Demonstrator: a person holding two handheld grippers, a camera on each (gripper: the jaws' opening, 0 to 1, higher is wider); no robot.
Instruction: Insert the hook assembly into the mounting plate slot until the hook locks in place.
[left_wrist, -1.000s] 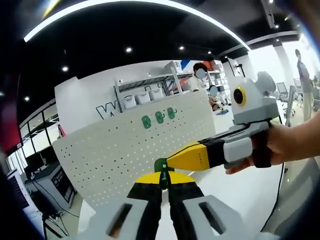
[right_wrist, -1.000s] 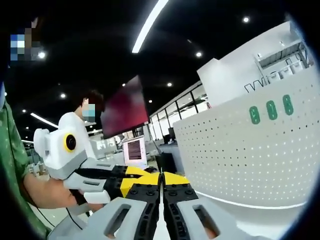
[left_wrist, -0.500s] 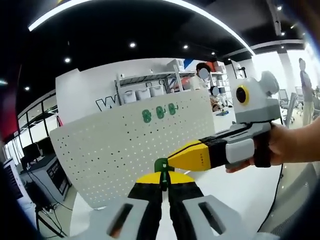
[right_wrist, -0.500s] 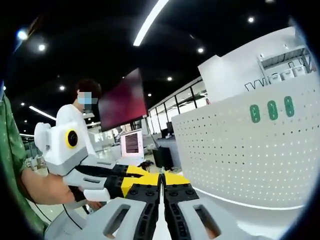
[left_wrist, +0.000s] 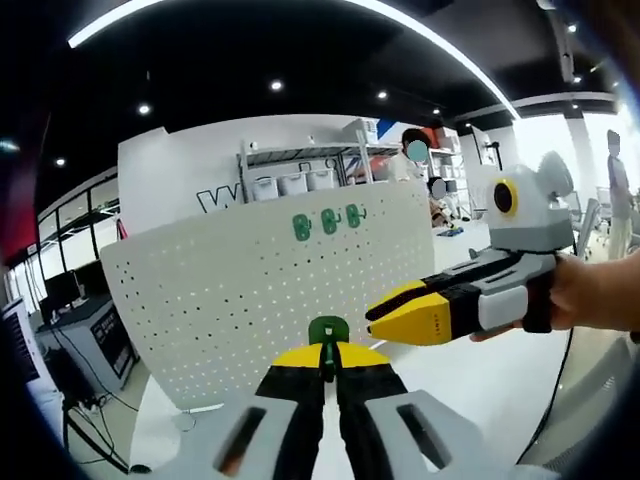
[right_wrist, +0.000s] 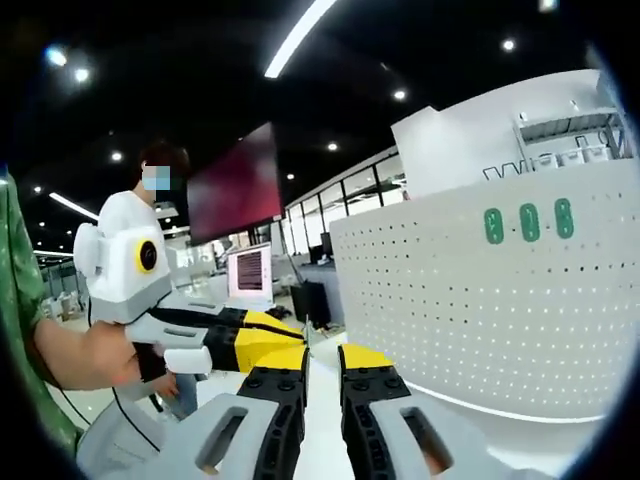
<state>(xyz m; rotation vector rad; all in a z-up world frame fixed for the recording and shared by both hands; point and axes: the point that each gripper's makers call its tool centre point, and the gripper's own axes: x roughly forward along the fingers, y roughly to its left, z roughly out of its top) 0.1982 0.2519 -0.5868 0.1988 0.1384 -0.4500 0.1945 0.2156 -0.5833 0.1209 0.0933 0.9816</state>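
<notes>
Left gripper (left_wrist: 323, 362): jaws clenched on a small green hook (left_wrist: 327, 332), seen at 6 o'clock in the left gripper view, low before the white pegboard (left_wrist: 230, 290). Right gripper (left_wrist: 375, 316) enters at 3 o'clock, held by a hand (left_wrist: 590, 295). In the right gripper view, its jaws (right_wrist: 321, 362) are parted, nothing between them. Three green hooks (right_wrist: 528, 222) are mounted at 2 o'clock. Wall lettering behind is partly hidden, unreadable.
</notes>
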